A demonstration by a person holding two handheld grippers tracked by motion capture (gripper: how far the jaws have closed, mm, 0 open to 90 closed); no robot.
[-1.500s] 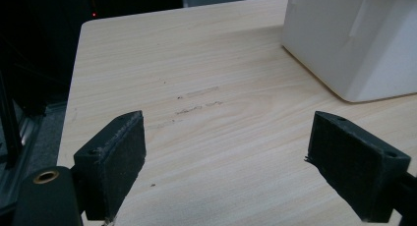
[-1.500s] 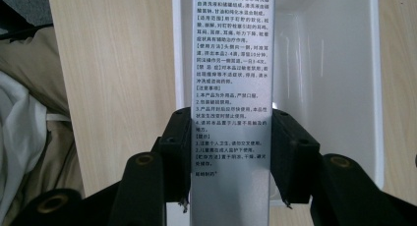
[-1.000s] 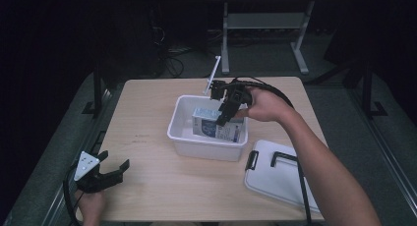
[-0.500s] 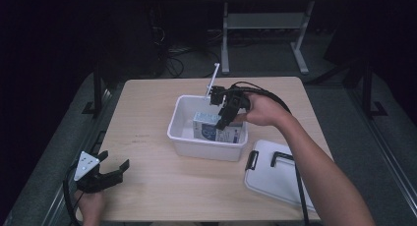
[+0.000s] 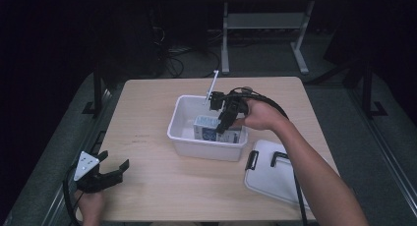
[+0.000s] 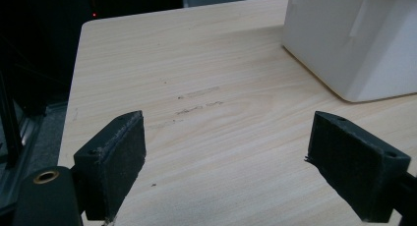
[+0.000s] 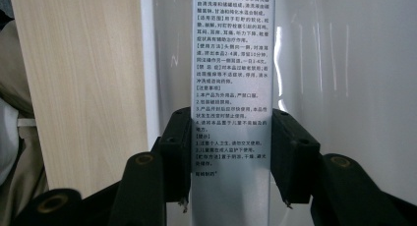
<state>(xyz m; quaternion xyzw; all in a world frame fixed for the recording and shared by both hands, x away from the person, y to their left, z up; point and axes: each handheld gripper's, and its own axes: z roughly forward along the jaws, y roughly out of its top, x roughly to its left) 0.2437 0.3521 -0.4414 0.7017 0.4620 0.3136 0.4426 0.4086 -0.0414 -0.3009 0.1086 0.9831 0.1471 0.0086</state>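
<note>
Dark surroundings and a metal stand frame the far side of a pale wooden table [image 5: 147, 118], on which a white plastic bin [image 5: 196, 142] sits near the middle and its lid [image 5: 275, 179] lies flat at the near right, off the bin so that the opening is free for loading. Inside that bin the right gripper [image 5: 222, 127] points steeply downward, its jaws pinching a silver-grey printed carton [image 7: 231, 88] across its narrow width. In the right gripper view the pads press on both long edges of the box, the printed face turned to the camera and the bin's white wall just beyond it; a grip like this likely keeps the box steady while it is lowered. A second light-blue packet [image 5: 206, 125] lies in the bin just left of the jaws. Well away from this, at the near left corner of the table, the left gripper [image 5: 115, 169] rests low with its jaws spread wide and nothing between them, bare wood ahead and the bin's outer wall off to its upper right; it looks parked, out of the way. Compared with a second ago, the right hand has sunk deeper into the bin with the carton, grip unchanged, while the left gripper has kept its place.
</note>
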